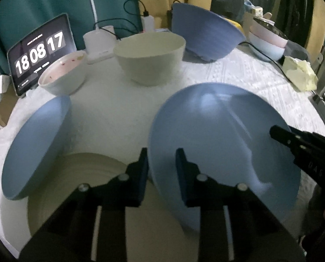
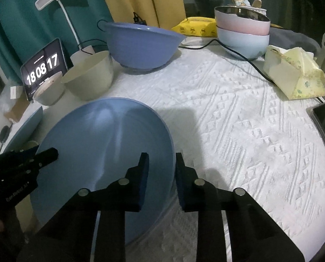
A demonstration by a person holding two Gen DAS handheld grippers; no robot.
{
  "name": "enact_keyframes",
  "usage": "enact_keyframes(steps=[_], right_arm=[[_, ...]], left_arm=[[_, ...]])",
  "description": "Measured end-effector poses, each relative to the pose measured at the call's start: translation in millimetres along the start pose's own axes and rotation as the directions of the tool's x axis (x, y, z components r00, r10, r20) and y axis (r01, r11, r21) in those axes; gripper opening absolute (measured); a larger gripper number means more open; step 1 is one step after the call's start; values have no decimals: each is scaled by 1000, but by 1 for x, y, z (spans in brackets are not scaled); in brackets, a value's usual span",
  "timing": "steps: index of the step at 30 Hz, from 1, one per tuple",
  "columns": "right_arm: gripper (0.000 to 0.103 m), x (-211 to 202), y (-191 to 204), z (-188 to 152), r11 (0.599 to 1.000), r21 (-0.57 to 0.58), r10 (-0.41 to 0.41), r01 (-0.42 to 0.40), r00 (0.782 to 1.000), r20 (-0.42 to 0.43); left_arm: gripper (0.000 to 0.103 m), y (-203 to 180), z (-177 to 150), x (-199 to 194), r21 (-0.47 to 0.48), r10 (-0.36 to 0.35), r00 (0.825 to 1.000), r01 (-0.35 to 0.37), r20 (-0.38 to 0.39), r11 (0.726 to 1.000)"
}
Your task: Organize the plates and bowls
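White tablecloth, dim room. Left wrist: left gripper (image 1: pixel 161 163) narrowed astride blue plate (image 1: pixel 217 144) rim, contact unclear; second plate (image 1: pixel 35 148), cream plate (image 1: pixel 79 187) and bowls unstacked. Right wrist: right gripper (image 2: pixel 161 170) likewise straddles plate's opposite rim. Sorting barely begun.

We see a light blue plate (image 2: pixel 101 152) tilted before the beige bowl (image 2: pixel 90 76), a second blue plate (image 1: pixel 35 148) left, a cream plate (image 1: pixel 92 187) beneath, a large blue bowl (image 2: pixel 140 43) behind.
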State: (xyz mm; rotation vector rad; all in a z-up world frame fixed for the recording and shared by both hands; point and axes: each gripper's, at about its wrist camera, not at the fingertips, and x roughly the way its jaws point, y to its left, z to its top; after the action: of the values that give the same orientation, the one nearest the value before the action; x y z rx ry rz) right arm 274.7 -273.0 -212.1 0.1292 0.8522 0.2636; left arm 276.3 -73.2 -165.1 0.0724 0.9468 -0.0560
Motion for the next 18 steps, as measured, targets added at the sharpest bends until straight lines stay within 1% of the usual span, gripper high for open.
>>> enact_keyframes(steps=[2, 6, 10, 15, 18], right_arm=[[20, 0, -3, 1, 1000, 5, 4, -4, 1000, 1], [20, -4, -9, 5, 1000, 17, 6, -6, 1000, 12], [20, -8, -20, 11, 1000, 30, -3, 2, 999, 34], [20, -12, -34, 16, 999, 37, -23, 21, 998, 52], [20, -11, -41, 19, 999, 42, -36, 34, 998, 52]], left_arm=[[26, -1, 1, 0, -6, -2, 1000, 2, -6, 1000], [26, -8, 5, -6, 14, -5, 1000, 5, 13, 1000], [26, -15, 9, -6, 25, -20, 1000, 20, 16, 999], [26, -30, 15, -2, 44, -37, 999, 36, 10, 998], [26, -41, 17, 4, 69, -34, 999, 35, -12, 997]])
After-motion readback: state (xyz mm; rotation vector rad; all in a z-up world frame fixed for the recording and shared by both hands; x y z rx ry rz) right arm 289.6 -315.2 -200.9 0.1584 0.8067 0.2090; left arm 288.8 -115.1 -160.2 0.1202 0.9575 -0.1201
